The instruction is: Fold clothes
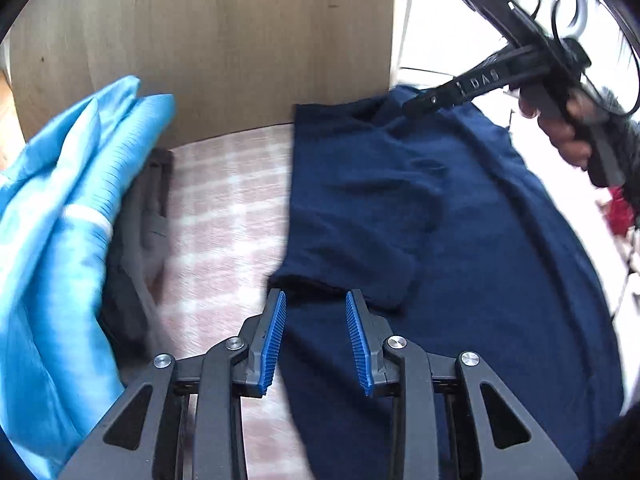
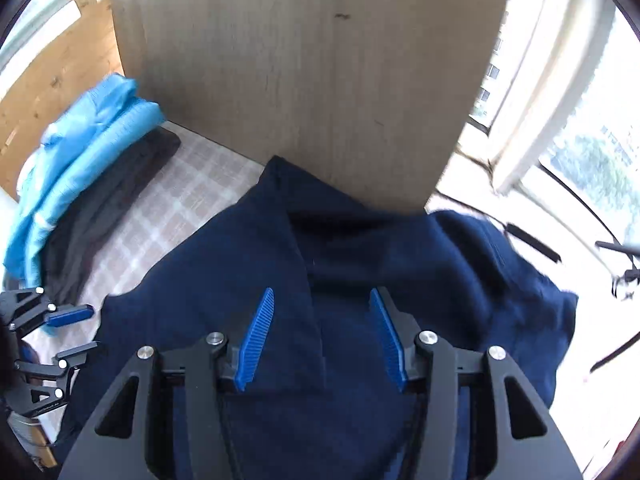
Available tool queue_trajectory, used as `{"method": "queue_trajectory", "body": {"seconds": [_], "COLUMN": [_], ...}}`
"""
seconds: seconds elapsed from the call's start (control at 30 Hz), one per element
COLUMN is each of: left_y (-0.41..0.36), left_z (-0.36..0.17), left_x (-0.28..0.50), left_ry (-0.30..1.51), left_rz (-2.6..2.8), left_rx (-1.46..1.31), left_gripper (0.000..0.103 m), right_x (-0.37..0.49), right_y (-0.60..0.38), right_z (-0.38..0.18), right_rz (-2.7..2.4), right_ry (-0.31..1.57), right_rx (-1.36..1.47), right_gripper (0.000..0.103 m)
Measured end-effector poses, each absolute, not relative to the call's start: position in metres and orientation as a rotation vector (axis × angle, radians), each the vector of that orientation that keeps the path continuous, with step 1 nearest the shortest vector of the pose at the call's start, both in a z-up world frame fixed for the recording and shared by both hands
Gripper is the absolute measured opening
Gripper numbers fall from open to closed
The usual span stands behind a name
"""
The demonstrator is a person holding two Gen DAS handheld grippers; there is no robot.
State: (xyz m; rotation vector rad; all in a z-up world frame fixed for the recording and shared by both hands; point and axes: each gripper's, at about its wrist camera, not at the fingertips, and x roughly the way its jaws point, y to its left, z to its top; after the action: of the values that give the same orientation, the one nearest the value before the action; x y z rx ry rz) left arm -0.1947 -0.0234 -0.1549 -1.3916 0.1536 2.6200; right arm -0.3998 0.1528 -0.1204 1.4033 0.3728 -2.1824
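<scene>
No bin or basket shows in either view; your clothes lie straight on the pink checked bedcover (image 1: 224, 208), which runs up against a pale wooden board (image 1: 224, 40).

The navy T-shirt (image 1: 460, 240) you are folding is spread flat on that cover, its top edge touching the foot of the board. One sleeve (image 1: 360, 216) is already folded inward and lies on the body of the shirt, its hem just ahead of your left gripper (image 1: 316, 300). From the right wrist view a long fold edge (image 2: 308, 280) runs down the shirt between the pads, and the far side of the cloth (image 2: 520, 280) is rumpled and blurred.

Your left gripper hangs over the shirt's near edge with its blue ribbed pads spread and nothing pinched between them. Your right gripper (image 2: 322, 300) also stands spread above the fabric, gripping nothing; your hand (image 1: 568, 136) shows on its handle in the left view.

Off to the side, a light blue garment (image 1: 68, 220) lies piled on a dark grey garment (image 1: 140, 240), well apart from the navy shirt.
</scene>
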Motion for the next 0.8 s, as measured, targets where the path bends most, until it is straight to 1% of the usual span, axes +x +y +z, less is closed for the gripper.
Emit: {"method": "queue_trajectory", "body": {"seconds": [0.03, 0.13, 0.2, 0.27, 0.33, 0.4, 0.47, 0.67, 0.8], "left_y": [-0.025, -0.033, -0.033, -0.034, -0.039, -0.049, -0.056, -0.078, -0.100], "left_z": [-0.160, -0.178, -0.181, -0.177, -0.166, -0.153, -0.142, -0.116, -0.103], "left_x": [-0.201, -0.217, -0.219, -0.215, -0.206, -0.190, -0.173, -0.111, -0.053], "left_ry": [0.178, 0.178, 0.169, 0.120, 0.033, -0.064, -0.136, -0.292, -0.373], "left_rz": [2.638, 2.656, 2.685, 2.695, 2.690, 2.663, 2.639, 2.608, 2.658], "left_rx": [-1.407, -1.523, -1.547, -1.533, -1.499, -1.466, -1.430, -1.434, -1.486], "left_gripper": [0.030, 0.030, 0.030, 0.030, 0.030, 0.029, 0.029, 0.030, 0.030], "right_x": [-0.407, -0.424, -0.432, -0.439, -0.441, -0.434, -0.423, -0.389, -0.360], "right_y": [0.144, 0.117, 0.104, 0.091, 0.084, 0.080, 0.071, 0.070, 0.093], "right_z": [-0.127, -0.151, -0.161, -0.166, -0.158, -0.143, -0.136, -0.111, -0.090], "right_rz": [-2.170, -2.093, -2.091, -2.106, -2.130, -2.106, -2.055, -2.042, -2.083], "right_ry": [0.374, 0.381, 0.402, 0.422, 0.415, 0.352, 0.348, 0.216, 0.169], "right_rx": [1.406, 1.458, 1.470, 1.469, 1.471, 1.448, 1.466, 1.542, 1.535], "right_gripper": [0.049, 0.041, 0.041, 0.041, 0.041, 0.041, 0.041, 0.041, 0.041]}}
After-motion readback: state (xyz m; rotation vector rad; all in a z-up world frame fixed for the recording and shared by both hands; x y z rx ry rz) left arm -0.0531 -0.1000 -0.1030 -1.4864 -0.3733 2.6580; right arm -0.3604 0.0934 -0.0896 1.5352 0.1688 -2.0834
